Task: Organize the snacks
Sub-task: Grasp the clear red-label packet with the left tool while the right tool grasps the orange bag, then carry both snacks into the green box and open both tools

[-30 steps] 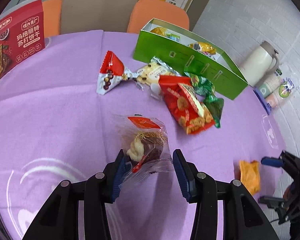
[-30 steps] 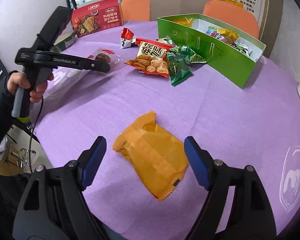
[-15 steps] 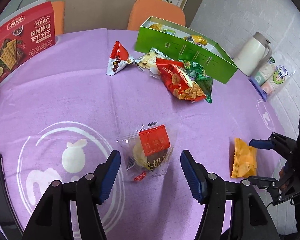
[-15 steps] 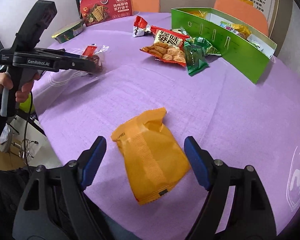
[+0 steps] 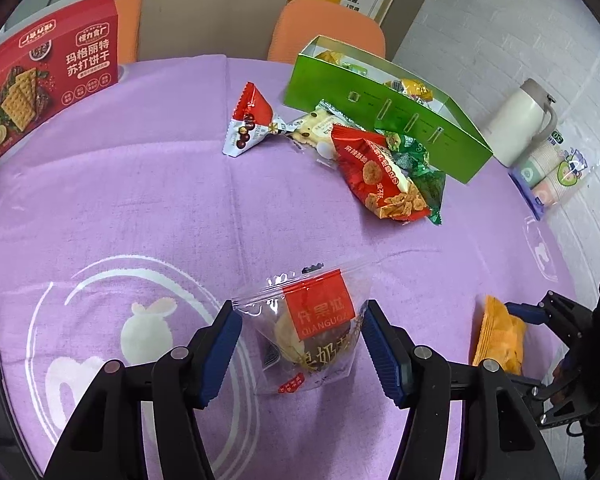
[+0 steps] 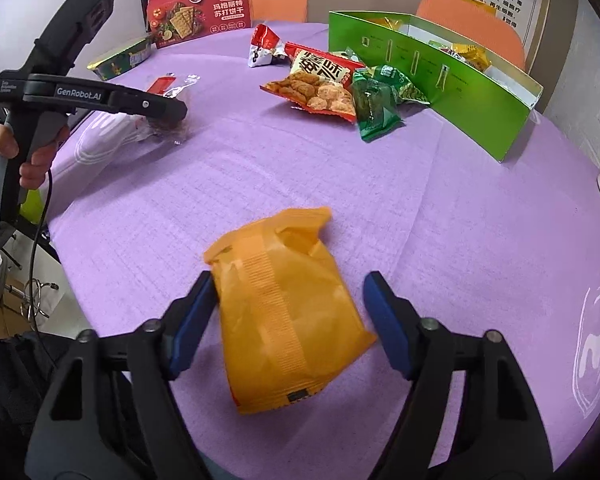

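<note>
We recorded the left gripper [image 5: 302, 354] with its fingers [image 5: 222, 354] spread wide around a clear pastry packet with a red label [image 5: 312, 330]; the packet lay flat on the purple bench [image 5: 140, 200], and we could not tell whether either pad touched it. The right gripper [image 6: 290, 326] was likewise wide open, straddling an orange snack bag [image 6: 286, 316]. Its left pad looked to be against the bag's edge, while the right pad stood clear. The bag rested on the bench near the front edge. Farther back we noted a green box [image 5: 388, 120] already holding several packets, and just in front of it a loose cluster: a red chip bag [image 5: 376, 172], a green packet [image 5: 424, 176] and a red-and-white triangular candy bag [image 5: 248, 124]. A red cracker box [image 5: 48, 72] stood upright at the far left.
</note>
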Demonstrator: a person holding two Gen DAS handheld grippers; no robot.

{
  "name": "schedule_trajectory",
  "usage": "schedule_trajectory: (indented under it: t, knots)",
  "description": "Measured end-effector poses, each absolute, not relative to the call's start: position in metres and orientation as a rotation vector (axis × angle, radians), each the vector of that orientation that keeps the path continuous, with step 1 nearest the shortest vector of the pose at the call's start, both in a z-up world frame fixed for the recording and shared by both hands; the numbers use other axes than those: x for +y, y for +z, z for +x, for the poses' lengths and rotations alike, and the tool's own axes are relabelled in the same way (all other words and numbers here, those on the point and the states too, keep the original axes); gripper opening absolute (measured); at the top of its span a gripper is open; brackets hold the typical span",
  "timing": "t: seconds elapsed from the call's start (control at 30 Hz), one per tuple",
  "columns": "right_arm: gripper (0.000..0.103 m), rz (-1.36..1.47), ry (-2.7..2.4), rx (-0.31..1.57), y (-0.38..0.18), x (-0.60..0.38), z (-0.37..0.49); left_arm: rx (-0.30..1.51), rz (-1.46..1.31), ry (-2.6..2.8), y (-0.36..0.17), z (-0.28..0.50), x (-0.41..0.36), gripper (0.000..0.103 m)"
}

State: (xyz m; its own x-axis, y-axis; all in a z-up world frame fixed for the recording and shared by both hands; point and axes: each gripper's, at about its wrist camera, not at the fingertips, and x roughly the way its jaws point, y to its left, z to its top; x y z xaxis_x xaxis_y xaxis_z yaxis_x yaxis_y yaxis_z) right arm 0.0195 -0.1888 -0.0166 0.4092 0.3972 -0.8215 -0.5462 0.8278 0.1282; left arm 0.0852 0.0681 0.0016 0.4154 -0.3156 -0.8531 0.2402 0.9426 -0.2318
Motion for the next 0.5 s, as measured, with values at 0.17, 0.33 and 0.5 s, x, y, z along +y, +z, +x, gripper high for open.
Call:
schedule_trajectory:
  t: [0.17,0.33,0.5]
  knots:
    - [0.05,-0.154,0.576,0.979,-0.014,-0.19,0.021,1.091,-0.083,-0.36,0.002,0.089,0.061,0.036]
    - [0.05,-0.119,0.557,0.949,-0.003,-0.197,0.021,1.068,-0.099,-0.383,0.014,0.088,0.051,0.035]
    - [0.05,-0.046,0.493,0.865,0.032,-0.215,0.048,0.975,-0.089,-0.462,0.062,0.103,0.026,0.035]
